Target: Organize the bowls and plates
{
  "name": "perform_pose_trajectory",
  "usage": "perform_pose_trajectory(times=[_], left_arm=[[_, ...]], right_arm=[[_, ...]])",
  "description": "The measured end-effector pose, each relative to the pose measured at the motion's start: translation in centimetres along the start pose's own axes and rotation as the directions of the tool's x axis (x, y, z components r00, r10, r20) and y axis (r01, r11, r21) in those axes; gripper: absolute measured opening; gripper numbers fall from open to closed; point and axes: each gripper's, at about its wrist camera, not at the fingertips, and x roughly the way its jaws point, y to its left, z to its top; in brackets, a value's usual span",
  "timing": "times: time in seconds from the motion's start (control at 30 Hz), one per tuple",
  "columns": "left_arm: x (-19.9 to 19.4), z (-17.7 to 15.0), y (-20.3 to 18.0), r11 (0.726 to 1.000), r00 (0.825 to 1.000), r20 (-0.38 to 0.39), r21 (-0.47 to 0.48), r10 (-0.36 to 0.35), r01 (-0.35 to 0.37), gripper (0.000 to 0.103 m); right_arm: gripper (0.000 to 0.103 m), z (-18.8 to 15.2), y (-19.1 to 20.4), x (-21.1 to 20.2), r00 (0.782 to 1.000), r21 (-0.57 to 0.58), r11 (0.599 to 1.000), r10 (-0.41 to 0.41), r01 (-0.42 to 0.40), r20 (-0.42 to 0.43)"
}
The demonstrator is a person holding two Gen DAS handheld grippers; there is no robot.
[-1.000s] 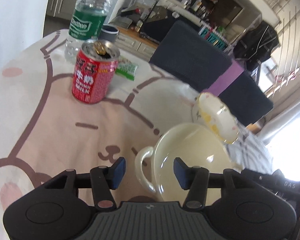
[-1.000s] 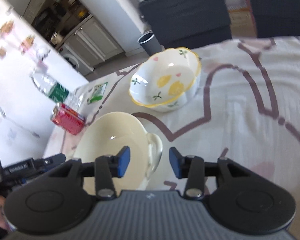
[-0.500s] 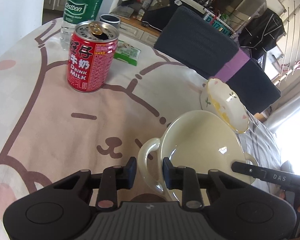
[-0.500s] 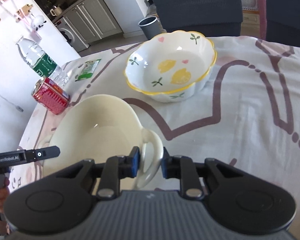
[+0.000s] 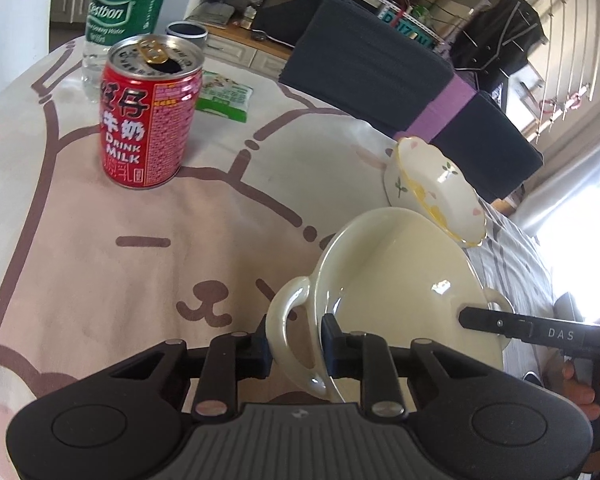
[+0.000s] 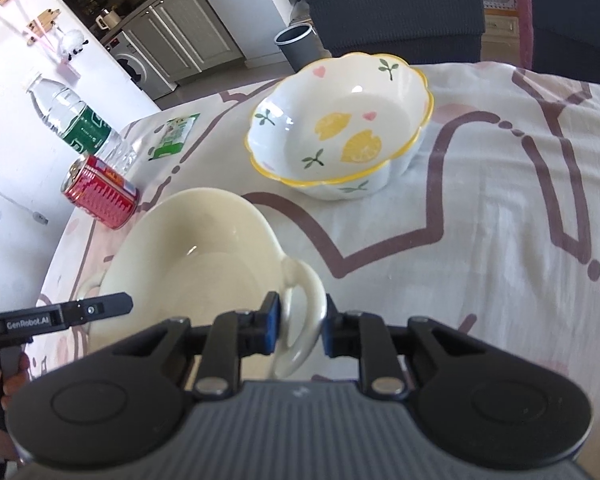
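I see the cream two-handled bowl [image 5: 396, 280] standing on the table, on the pink cartoon-bear tablecloth [image 5: 100, 248], close to the table edge nearest to me. My left gripper [image 5: 295, 342] has one loop handle of this bowl between its blue pads. The jaws have just been closing, and now the pads press on the two sides of the handle, so the left gripper is gripping it. The bowl body lies just beyond the right-hand pad in this view.

My right gripper [image 6: 299, 328] is at the opposite handle of the same bowl. Its jaws have also just been closing, and the handle sits between the pads, clamped from both sides. Here the bowl body lies to the left of the pads. In each wrist view I see the tip of the other gripper at the far side of the bowl.

The lemon-patterned bowl [image 6: 340, 132] with a yellow scalloped rim stands further in on the table, just beside the cream bowl but not touching it, as far as I can tell. It is empty.

Toward the far left edge of the table stand a red milk drink can [image 5: 150, 114] and a water bottle [image 5: 124, 12] behind it, with a green snack packet [image 5: 224, 96] near them.
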Motion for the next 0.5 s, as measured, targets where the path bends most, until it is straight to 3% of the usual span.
perform_pose_trajectory(times=[0.27,0.5], left_arm=[[-1.5,-0.7,-1.4,1.0,0.999,0.034,0.001,-0.01,0.01,0.025],[-6.0,-1.3,-4.9,0.999,0.996,0.088,0.034,-0.027,0.024,0.024]], right_arm=[[0.024,-0.7,0.1,-1.3,1.0,0.021,1.0,-0.012,0.011,0.014],[0.024,-1.9,0.3,-6.3,0.997,0.027,1.0,0.0,-0.002,0.076]])
